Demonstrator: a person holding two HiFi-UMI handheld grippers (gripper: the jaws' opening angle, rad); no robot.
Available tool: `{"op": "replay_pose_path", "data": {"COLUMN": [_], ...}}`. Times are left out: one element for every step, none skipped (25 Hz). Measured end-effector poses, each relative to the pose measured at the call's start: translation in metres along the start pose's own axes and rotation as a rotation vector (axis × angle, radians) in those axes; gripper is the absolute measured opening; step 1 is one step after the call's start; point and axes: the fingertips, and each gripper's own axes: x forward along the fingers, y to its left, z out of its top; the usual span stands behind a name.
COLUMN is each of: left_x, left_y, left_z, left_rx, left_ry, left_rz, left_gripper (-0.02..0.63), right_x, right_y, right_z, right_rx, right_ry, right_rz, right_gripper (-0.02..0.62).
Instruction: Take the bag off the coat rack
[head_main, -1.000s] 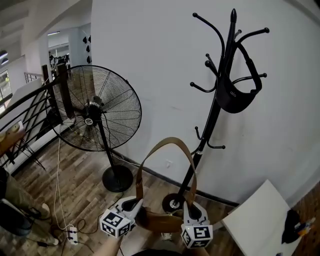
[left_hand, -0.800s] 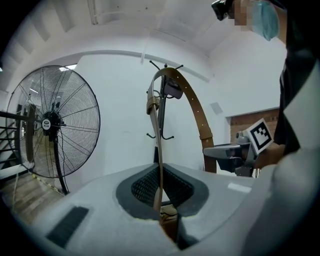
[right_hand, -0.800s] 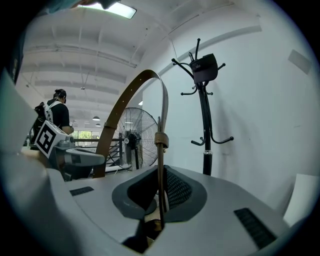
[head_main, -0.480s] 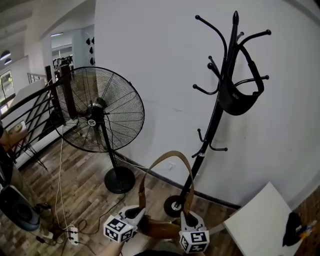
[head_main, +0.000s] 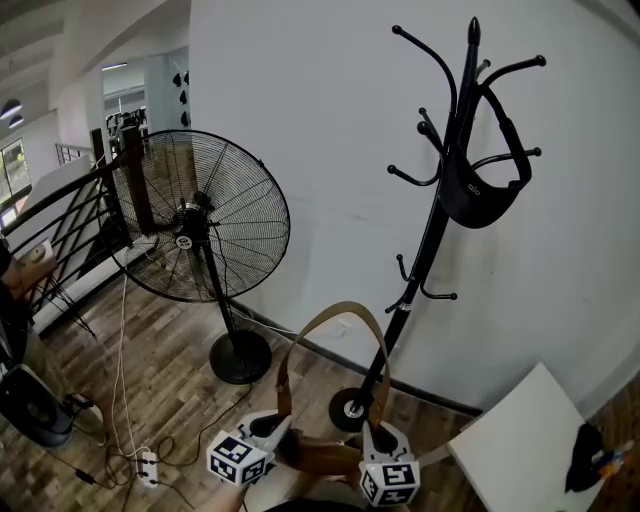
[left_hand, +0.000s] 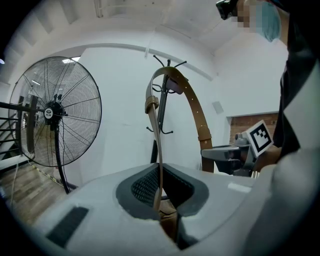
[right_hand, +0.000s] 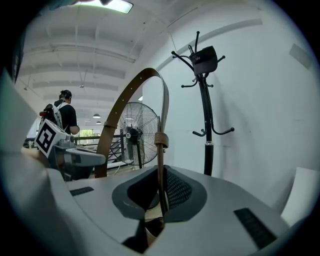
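Left gripper (head_main: 272, 428) and right gripper (head_main: 373, 434), held side by side, nearly level and tipped slightly downward, each clamp one end of the strap (head_main: 335, 309), which arches up between them, with the brown bag (head_main: 322, 452) low between both grippers, clear of the coat rack (head_main: 438, 220) standing beyond them.

No legible words or numbers anywhere. On the black bag (head_main: 482, 200) hanging high on the coat rack (head_main: 432, 236), a small pale logo, too small to read. Left of the coat rack, a round label on the hub of the fan (head_main: 183, 241), print unreadable. Below the coat rack's foot, black-and-white square code markers on the cubes of the left gripper (head_main: 280, 428) and right gripper (head_main: 377, 432), patterns only, no letters.
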Motion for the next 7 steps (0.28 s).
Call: {"op": "replay_pose_path", "data": {"left_x": [0.0001,0.0003,0.0005,0.0008,0.0011,0.0016,0.0022], "left_y": [0.0000,0.0000,0.0002,0.0003,0.0004,0.0004,0.0003], "left_z": [0.0005,0.0013,0.0025,0.0037,0.0048,0.0058,0.0067], "left_rx": [0.001,0.003,0.004,0.005,0.006,0.007,0.008], "left_ry": [0.000,-0.002,-0.003,-0.005,-0.007,-0.008,-0.010], "left_rz": [0.000,0.000,0.000,0.001,0.002,0.003,0.003], "left_gripper": [0.016,0.015,0.017,0.016,0.016,0.015,0.015], "right_x": [-0.0001,-0.0001,0.0001,0.0003,0.0005,0.0006,0.0007], "right_y": [0.0000,-0.0001,-0.0003,-0.0006,-0.0010,-0.0016,-0.0022], "right_z": [0.0004,0.0010,0.0019,0.0028,0.0037,0.0046,0.0056], "right_rx": [0.000,0.001,0.000,0.000,0.000,0.000,-0.001], "right_ry": [-0.001,-0.002,-0.004,-0.006,-0.009,-0.011,-0.014], "right_rz": [-0.001,-0.001,-0.001,-0.001,-0.001,0.000,0.000], "right_gripper": [0.026,0.026,0.026,0.026,0.026,0.026,0.026]}}
